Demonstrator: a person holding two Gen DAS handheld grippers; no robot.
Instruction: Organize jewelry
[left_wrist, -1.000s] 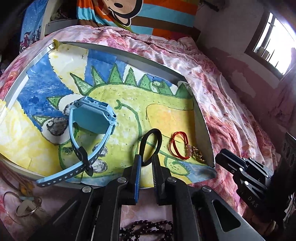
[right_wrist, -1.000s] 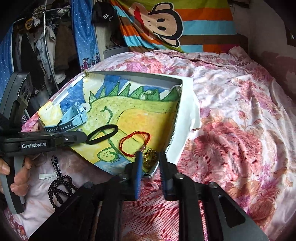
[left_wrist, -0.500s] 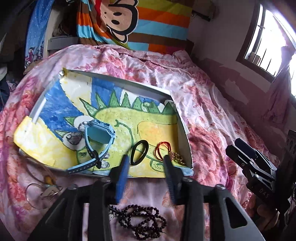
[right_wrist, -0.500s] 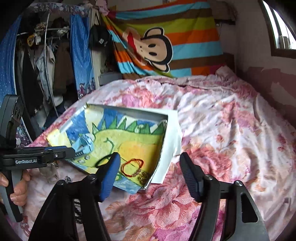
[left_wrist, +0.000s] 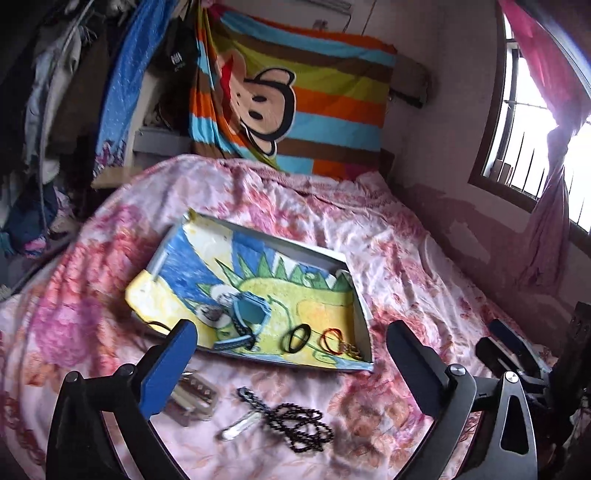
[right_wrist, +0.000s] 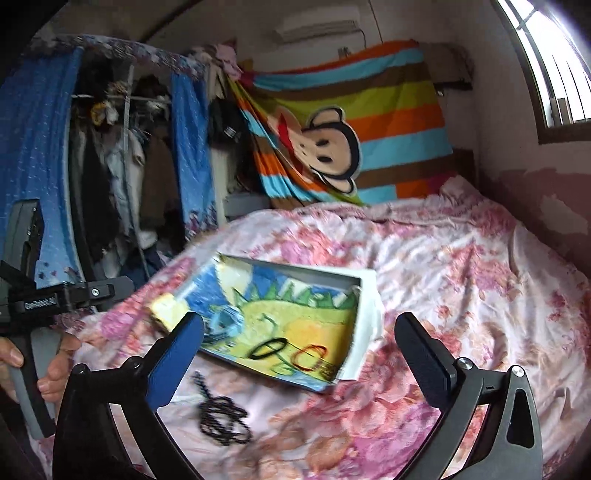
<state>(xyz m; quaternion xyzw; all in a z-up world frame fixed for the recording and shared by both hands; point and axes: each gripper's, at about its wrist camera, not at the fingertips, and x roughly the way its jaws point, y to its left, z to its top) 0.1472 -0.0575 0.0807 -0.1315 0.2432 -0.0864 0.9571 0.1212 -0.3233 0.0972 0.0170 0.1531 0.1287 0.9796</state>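
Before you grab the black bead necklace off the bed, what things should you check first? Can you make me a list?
1. Left gripper open and holding nothing: ok.
2. Right gripper open and holding nothing: ok.
3. Black bead necklace in plain sight on the bedspread, outside the tray: ok.
4. Nothing lying on the necklace: not ok, a small white piece touches its end.
5. Room in the tray beside the blue watch, black hair tie and red bracelet: ok.
6. Necklace free of knots: cannot tell, it lies bunched.
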